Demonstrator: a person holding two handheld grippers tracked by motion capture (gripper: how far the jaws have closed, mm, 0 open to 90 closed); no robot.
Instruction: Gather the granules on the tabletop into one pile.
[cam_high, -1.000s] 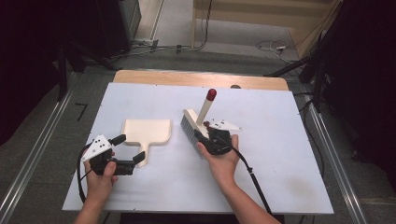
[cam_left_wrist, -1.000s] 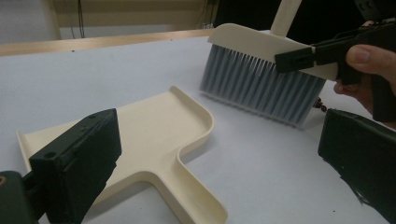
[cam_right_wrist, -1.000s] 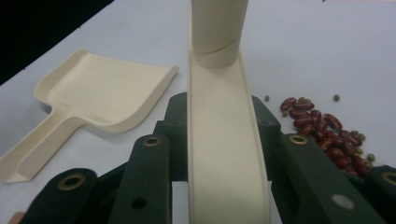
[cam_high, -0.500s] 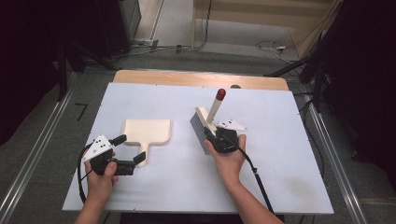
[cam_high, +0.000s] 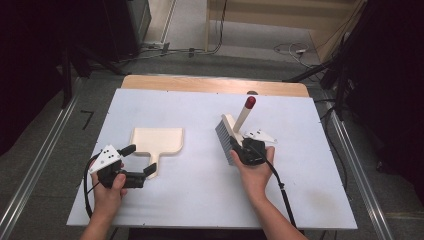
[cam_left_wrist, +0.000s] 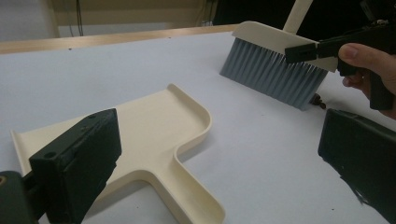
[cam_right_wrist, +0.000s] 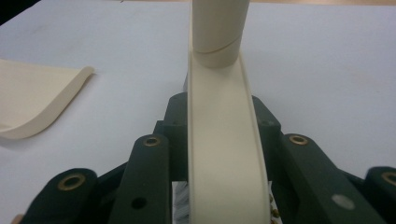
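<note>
No legible writing: brush (cam_high: 228, 142), dustpan (cam_high: 157, 140).

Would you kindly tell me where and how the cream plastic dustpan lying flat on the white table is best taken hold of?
Probably by the short handle of the cream plastic dustpan. It points at the person's edge, narrow enough for open jaws, with raised side rims to pinch. Bring the left tool in low from that near side, jaws either side of it.

White-topped table (cam_high: 200, 200) with wooden far edge, grey floor (cam_high: 190, 62), trailing cables (cam_high: 287, 49), dark surroundings
</note>
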